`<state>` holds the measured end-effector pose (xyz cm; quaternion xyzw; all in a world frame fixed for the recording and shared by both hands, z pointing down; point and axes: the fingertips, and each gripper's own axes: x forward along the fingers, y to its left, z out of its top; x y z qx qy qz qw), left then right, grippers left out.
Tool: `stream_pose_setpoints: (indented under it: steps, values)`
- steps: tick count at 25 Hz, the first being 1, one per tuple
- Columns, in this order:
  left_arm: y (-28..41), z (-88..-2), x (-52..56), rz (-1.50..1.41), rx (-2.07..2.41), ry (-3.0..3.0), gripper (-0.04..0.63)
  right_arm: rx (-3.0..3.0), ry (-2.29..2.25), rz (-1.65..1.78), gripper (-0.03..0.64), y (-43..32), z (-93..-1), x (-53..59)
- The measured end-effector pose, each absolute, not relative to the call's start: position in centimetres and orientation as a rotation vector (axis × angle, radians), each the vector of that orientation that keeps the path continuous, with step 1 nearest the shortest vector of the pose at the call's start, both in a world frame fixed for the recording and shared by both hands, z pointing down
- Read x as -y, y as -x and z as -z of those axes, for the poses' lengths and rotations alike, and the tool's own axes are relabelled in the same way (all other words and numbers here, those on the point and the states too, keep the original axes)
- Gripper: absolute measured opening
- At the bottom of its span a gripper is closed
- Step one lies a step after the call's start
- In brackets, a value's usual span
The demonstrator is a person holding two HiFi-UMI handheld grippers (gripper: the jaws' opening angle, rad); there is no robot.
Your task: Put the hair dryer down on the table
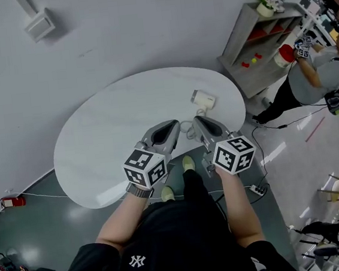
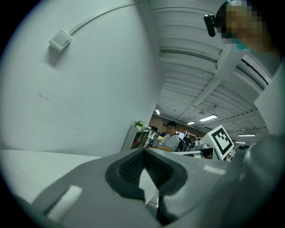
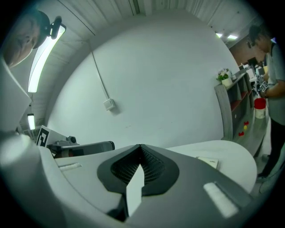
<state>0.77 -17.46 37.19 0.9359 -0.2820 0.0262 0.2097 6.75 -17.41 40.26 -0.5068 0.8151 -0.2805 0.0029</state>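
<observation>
Dryer: lies on its side on table, right of centre in head view, touching no tong.
Left tong: pressed together, nothing between jaws; held low at near edge of table.
Right tong: pressed together too, empty; just beside left one, well short of dryer.
Cord: thin white loop betw. the two tongs, prob. from dryer; far end not clear.
Task state: looks done, since dryer rests flat on table w/o any hold.
Handling: prob. light, stiff plastic shell, smooth, so a bit slippery for two jaws; not very fragile, but no dropping.
Where to grip: at handle or narrow neck, not round barrel; attn. to cord drag.
Background: shelf and person, upper right of frame.
</observation>
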Motion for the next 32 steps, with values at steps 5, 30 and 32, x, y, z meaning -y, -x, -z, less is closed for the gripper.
stream_pose_setpoints:
  steps: [5, 30, 32]
  values:
    - [-0.2, -33.4, 15.8, -0.013, 0.771, -2.66, 0.0, -2.559, 1.648, 0.707, 0.021, -6.0, -36.4, 16.1]
    - [1.9, -27.1, 13.1, 0.084, 0.8, -2.769, 0.0, -2.57, 1.713, 0.429, 0.02, -4.1, -30.4, 13.0]
    - [2.1, -27.0, 12.9, 0.083, 0.804, -2.773, 0.0, -2.568, 1.718, 0.426, 0.02, -3.9, -30.3, 12.7]
